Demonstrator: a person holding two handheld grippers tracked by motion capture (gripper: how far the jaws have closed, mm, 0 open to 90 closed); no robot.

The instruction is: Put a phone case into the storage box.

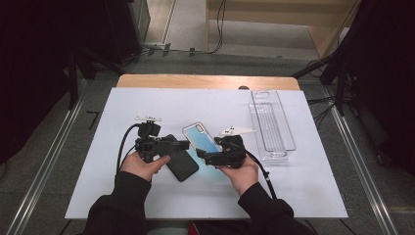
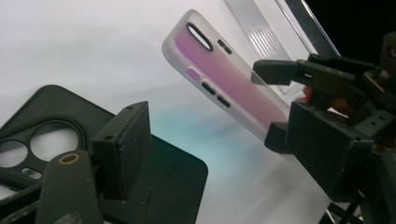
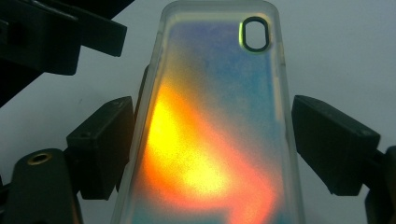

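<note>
Right gripper [image 1: 204, 154] jaws clamp the iridescent phone case's [image 1: 200, 137] near end; left gripper [image 1: 184, 145] jaws stand apart over the black phone case [image 1: 182, 166]; bare counter [image 1: 147, 105] lies beyond.

Bright counter, dark surroundings, grainy close-ups

In the high view the white rectangular counter [image 1: 161, 103] is evenly lit from above, with only soft shadows on it, while the room to either side of it falls to near black. In the right gripper view the translucent iridescent phone case [image 3: 215, 140] glows orange and yellow with glare, grainy and soft in focus; around it the counter looks dull grey. In the left gripper view the counter beyond that case bleaches to white, and the near black claw [image 2: 122, 149] is blurred.
</note>
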